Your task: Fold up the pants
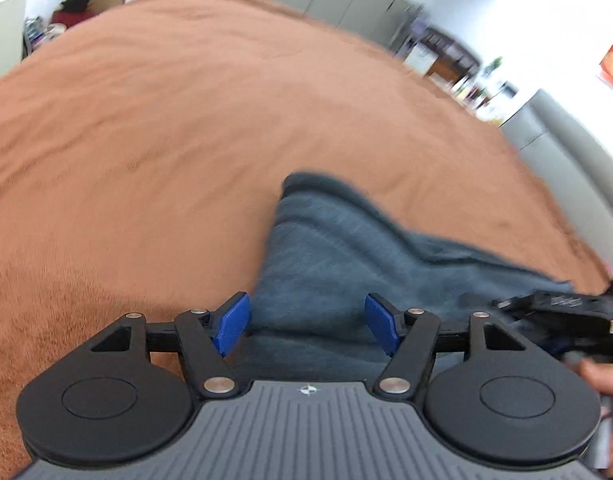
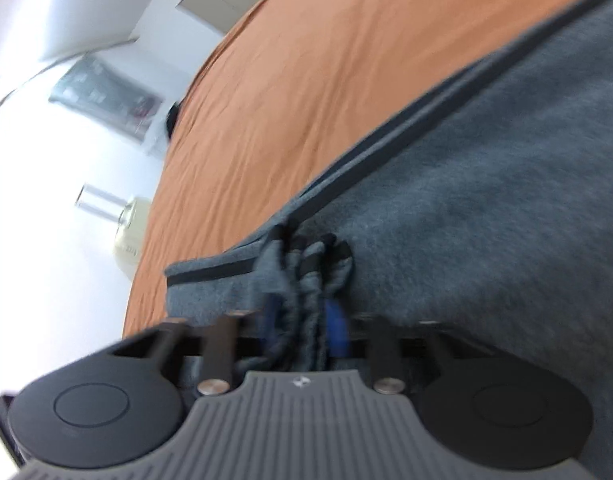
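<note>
Nearest to me, my left tongs (image 1: 307,324) stand wide open above the grey pants (image 1: 346,264), blue pads (image 1: 232,324) apart with nothing pinched between them. Those pants lie on the orange bedspread (image 1: 166,120), a blunt folded end pointing away from me across the bed. Further right, at the edge of that view, my right tongs (image 1: 562,312) reach in low over the cloth, with my hand (image 1: 602,380) behind them.

From the right wrist, my right tongs (image 2: 306,324) are closed on a bunched wad of the pants (image 2: 486,220), near the dark stripe (image 2: 386,140) along their seam. Cloth spreads flat to the right of the wad.

By my reckoning, the fold is partly made: one doubled end already rests down, while the gathered part I hold is not yet laid and smoothed.
</note>
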Demonstrator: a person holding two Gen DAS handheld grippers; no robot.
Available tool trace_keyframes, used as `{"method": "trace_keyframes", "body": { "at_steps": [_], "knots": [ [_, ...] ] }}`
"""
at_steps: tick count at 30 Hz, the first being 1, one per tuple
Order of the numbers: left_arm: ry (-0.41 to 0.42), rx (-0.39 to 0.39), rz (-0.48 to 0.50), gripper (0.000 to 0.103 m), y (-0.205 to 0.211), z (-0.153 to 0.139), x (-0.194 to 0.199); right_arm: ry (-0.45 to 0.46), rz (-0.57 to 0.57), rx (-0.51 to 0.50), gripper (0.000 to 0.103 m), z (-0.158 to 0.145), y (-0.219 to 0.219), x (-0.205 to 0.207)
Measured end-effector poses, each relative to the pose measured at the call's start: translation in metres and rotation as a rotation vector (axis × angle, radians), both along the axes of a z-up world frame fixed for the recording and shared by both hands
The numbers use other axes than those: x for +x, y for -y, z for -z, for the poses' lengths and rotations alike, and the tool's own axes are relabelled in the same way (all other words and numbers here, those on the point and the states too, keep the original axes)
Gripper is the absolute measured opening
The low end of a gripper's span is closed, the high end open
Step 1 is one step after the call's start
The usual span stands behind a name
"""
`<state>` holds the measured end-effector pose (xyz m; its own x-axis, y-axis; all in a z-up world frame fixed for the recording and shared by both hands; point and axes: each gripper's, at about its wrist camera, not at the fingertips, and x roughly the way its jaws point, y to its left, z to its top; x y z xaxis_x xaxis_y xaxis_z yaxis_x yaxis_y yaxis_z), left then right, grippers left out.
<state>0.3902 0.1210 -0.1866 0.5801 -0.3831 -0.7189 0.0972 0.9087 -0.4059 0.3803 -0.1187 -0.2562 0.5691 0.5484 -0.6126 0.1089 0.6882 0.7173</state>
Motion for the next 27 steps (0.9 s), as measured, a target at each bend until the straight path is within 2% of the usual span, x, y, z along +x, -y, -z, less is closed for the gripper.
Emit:
{"method": "trace_keyframes", "body": {
  "at_steps": [2,5,7,10,12,13,15,18,20,23,27],
  "knots": [
    [-0.051,0.038,0.029,0.064,0.009,0.012,0.005,0.035,-0.035,-0.022,0.013,-0.005,0.002,0.001],
    [-0.007,0.055,0.073,0.064,0.018,0.011,-0.004,0.166,-0.064,-0.018,0.011,-0.02,0.011,-0.002],
    [-0.012,0.063,0.091,0.064,0.023,0.014,-0.007,0.252,-0.065,-0.055,0.011,-0.032,0.018,-0.006],
    [-0.007,0.132,0.127,0.064,0.033,0.011,-0.009,0.211,-0.053,-0.124,0.012,-0.021,0.022,0.002],
    [-0.013,0.135,0.139,0.064,0.03,0.006,-0.008,0.155,-0.083,-0.2,0.023,-0.006,0.017,0.008],
    [-0.009,0.13,0.14,0.062,0.026,0.002,-0.01,0.141,-0.094,-0.215,0.023,-0.003,0.017,0.009],
    [0.005,0.102,0.133,0.062,0.017,-0.004,-0.013,0.163,-0.083,-0.215,0.032,-0.009,0.022,0.005],
    [0.01,0.034,0.111,0.062,-0.001,-0.006,-0.014,0.281,-0.106,-0.322,0.042,-0.042,0.023,0.001],
    [-0.01,-0.01,0.096,0.062,-0.008,-0.001,-0.008,0.351,-0.224,-0.355,0.045,-0.063,0.012,0.01],
    [-0.029,-0.086,0.081,0.062,-0.02,0.007,-0.008,0.402,-0.489,-0.363,0.043,-0.081,-0.024,0.039],
    [-0.043,-0.118,0.068,0.062,-0.015,0.011,0.005,0.399,-0.741,-0.426,0.043,-0.077,-0.077,0.081]
  ]
}}
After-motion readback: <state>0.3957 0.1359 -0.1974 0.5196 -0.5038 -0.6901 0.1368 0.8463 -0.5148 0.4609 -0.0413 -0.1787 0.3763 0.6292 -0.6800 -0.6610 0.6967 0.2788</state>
